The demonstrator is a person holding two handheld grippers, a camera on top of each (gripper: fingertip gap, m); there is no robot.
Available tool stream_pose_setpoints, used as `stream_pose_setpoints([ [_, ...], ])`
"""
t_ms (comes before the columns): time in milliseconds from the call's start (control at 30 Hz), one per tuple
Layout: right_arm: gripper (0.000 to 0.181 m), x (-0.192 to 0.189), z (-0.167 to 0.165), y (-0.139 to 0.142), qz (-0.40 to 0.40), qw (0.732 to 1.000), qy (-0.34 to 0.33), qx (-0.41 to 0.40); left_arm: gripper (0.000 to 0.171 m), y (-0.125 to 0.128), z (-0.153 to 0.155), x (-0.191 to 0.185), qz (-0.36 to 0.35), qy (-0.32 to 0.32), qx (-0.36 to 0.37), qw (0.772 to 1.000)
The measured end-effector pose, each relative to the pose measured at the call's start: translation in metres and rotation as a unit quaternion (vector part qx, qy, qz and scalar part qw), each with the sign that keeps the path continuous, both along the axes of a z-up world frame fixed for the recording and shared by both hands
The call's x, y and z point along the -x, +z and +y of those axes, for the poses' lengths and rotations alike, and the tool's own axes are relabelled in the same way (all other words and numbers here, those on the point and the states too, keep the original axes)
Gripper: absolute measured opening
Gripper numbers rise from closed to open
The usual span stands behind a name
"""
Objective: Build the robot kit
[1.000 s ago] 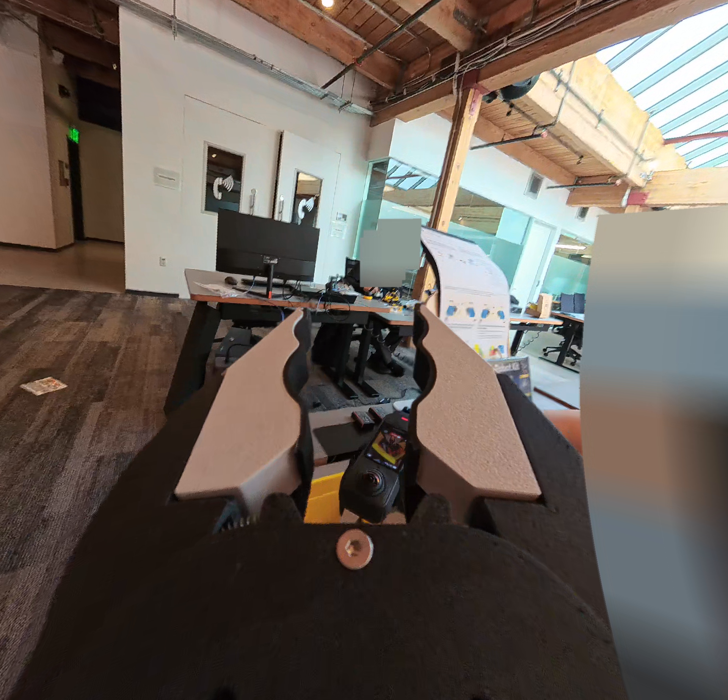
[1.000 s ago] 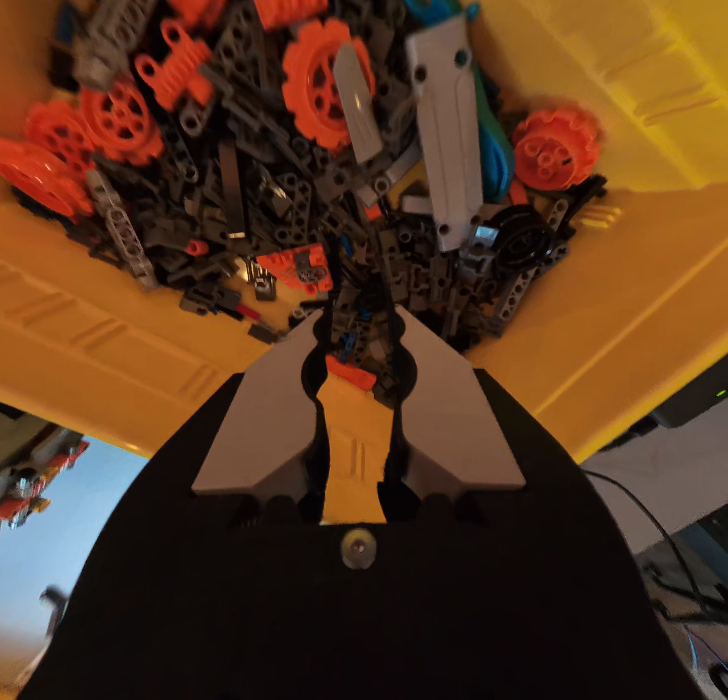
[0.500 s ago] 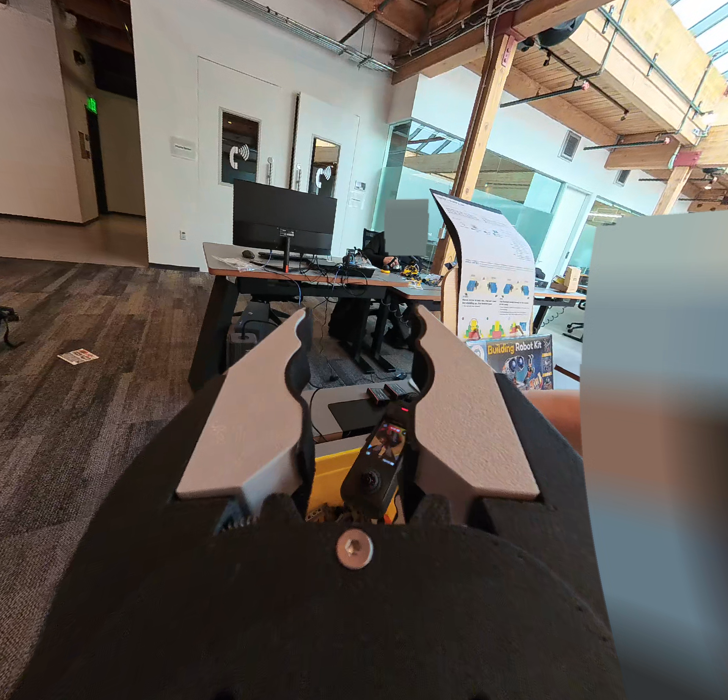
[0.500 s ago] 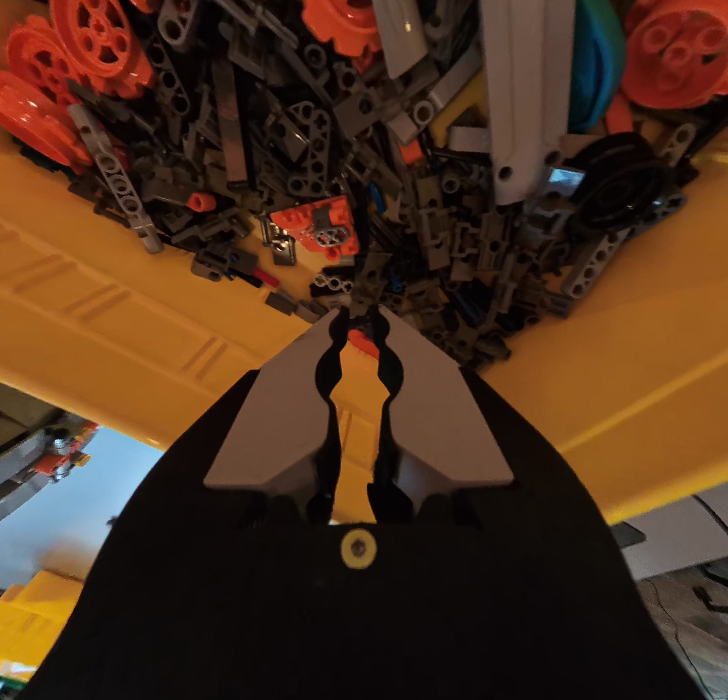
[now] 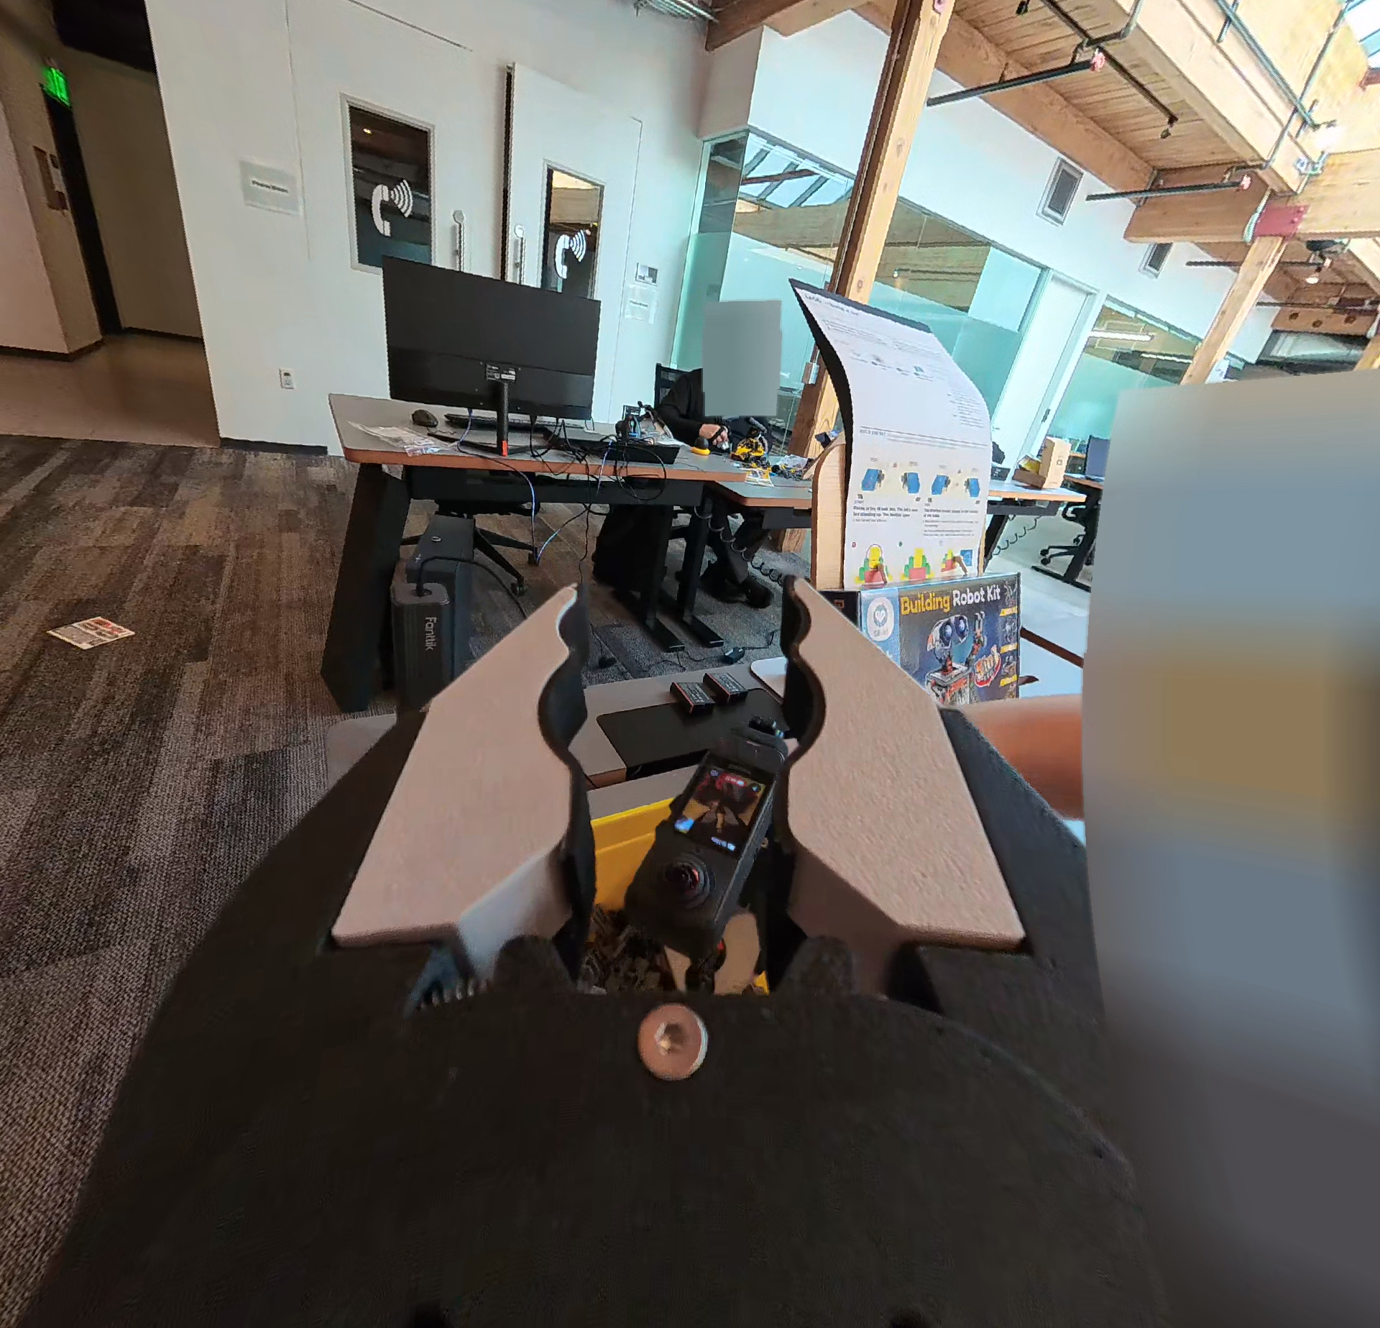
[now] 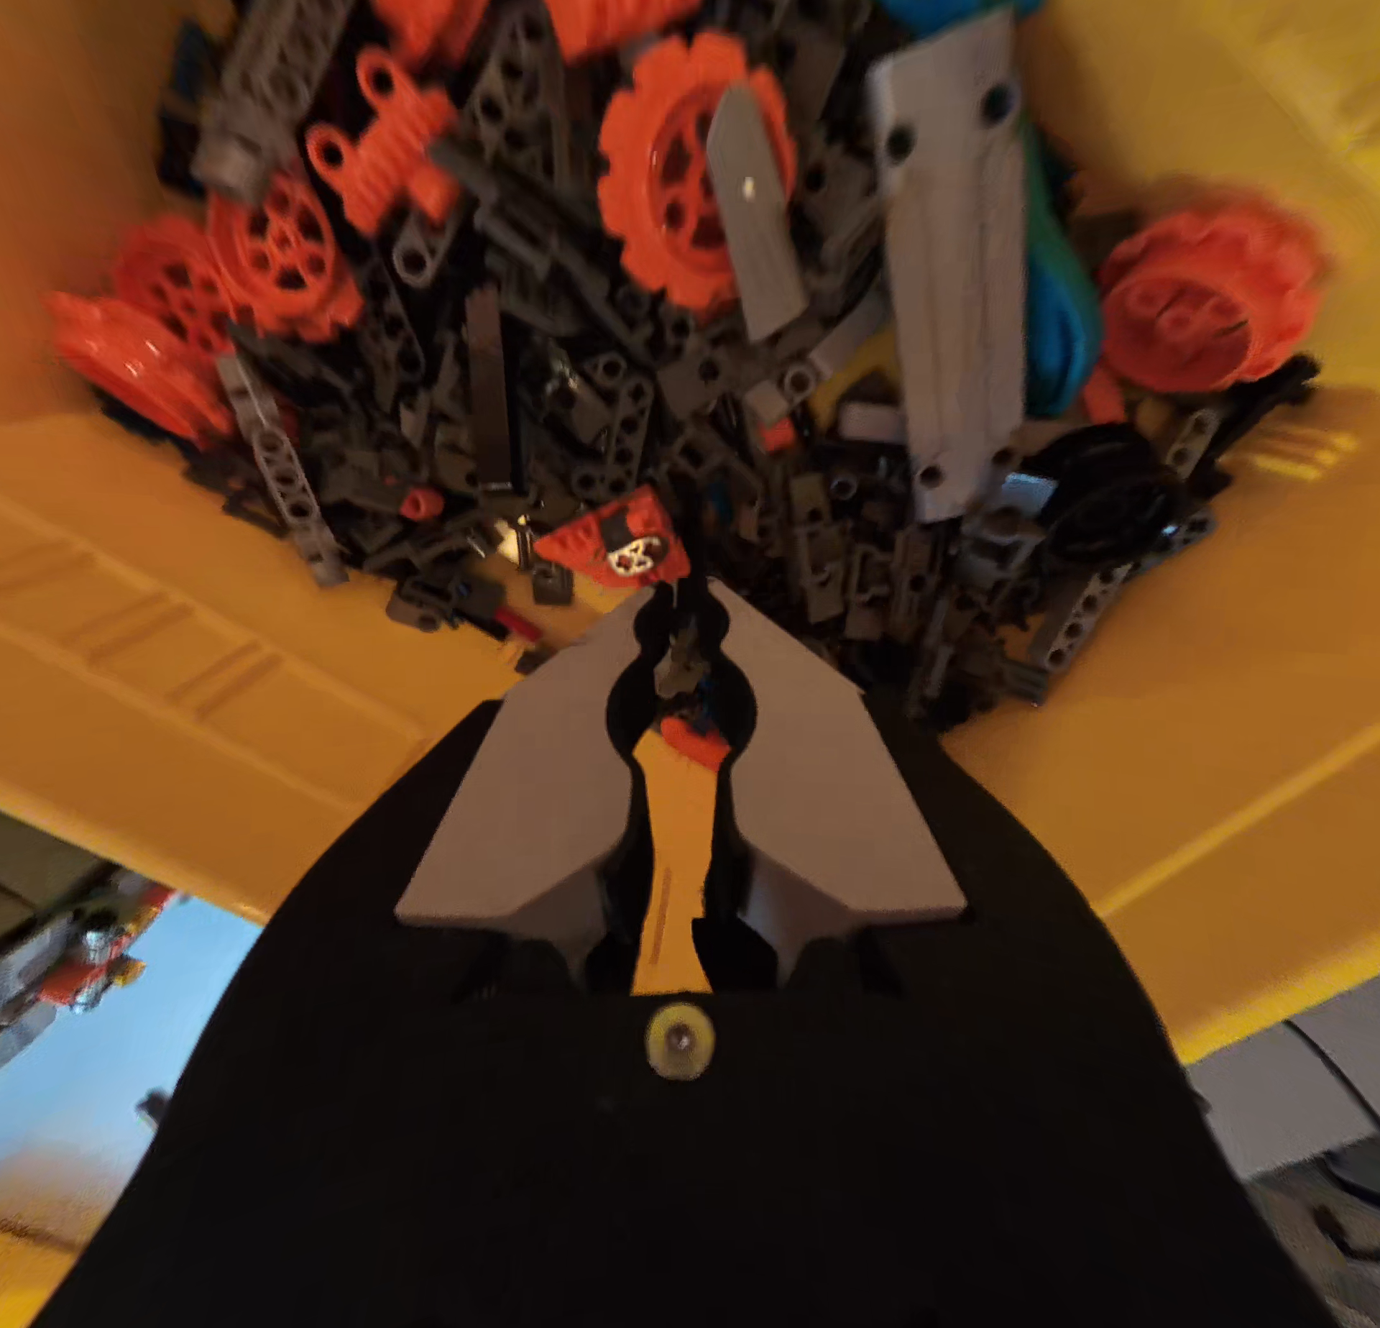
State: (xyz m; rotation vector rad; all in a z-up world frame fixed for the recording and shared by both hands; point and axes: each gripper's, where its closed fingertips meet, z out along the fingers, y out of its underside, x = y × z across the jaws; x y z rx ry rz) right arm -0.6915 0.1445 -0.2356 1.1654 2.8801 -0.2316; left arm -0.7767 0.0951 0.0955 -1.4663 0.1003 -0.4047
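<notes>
left gripper (image 5: 683, 608): wavy-edged grey fingers spread wide, holding nothing, held up over a desk edge and aimed across an office.
between its fingers: glossy black camera (image 5: 706, 844) with a lit screen, mounted on the other gripper; under it a corner of the yellow bin (image 5: 616, 844).
right gripper (image 6: 683, 605): matte grey fingers nearly pressed together at the tips, pinching a small dark grey piece (image 6: 676, 668), blurred, shape unclear.
bin: yellow bin (image 6: 224, 665), smooth ribbed plastic walls, the tips down inside it.
pile: dark grey holed beams (image 6: 523, 396) in a heap, toothed orange wheels (image 6: 691, 171), long pale grey panel (image 6: 952, 276), blue-green curved part (image 6: 1060, 321).
nearest part: red wedge-shaped plate (image 6: 616, 541), just beyond the tips.
background: black monitor (image 5: 489, 347) on a desk, printed toy box (image 5: 941, 646), curved paper sheet (image 5: 907, 425), mottled grey carpet (image 5: 149, 620).
</notes>
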Motion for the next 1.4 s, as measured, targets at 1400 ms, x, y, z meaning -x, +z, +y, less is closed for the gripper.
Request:
stream_pose_setpoints([
  [1400, 0.021, 0.013, 0.009, 0.109, 0.278, 0.955, -0.107, 0.013, 0.048, 0.009, -0.011, -0.003, -0.012, -0.014, -0.018, 1.0],
])
